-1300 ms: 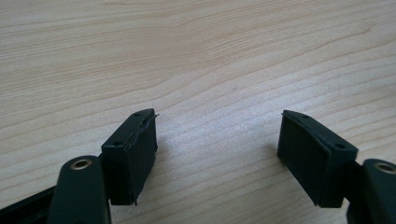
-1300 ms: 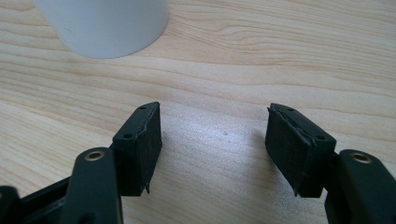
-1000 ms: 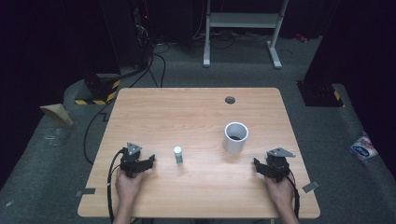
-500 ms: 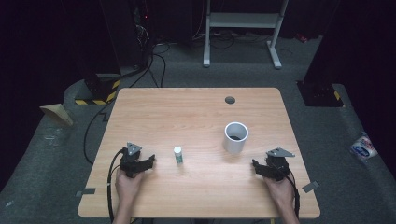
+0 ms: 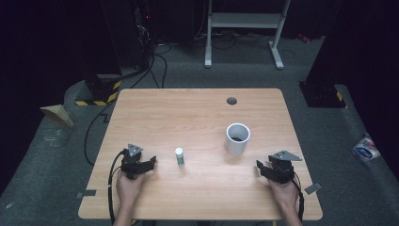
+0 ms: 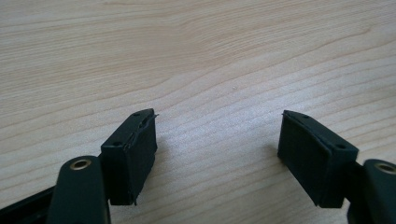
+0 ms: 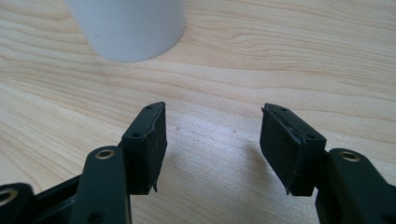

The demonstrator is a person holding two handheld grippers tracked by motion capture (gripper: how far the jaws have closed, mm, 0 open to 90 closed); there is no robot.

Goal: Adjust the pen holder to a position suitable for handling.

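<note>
While both grippers rest with jaws parted and empty, the left gripper (image 5: pixel 149 163) near the small bottle (image 5: pixel 179 156) at lower centre, the right gripper (image 5: pixel 261 167) having just narrowed, the bottle looks light, rigid, probably slippery; grasp its body below the cap.

right hand-held gripper (image 5: pixel 261 167) jaws narrowed, nothing between

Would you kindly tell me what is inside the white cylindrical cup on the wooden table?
Looking down into the white cylindrical cup, the high view shows only a dark interior; whether anything lies at the bottom cannot be made out. Its wall hides the lower inside.
</note>
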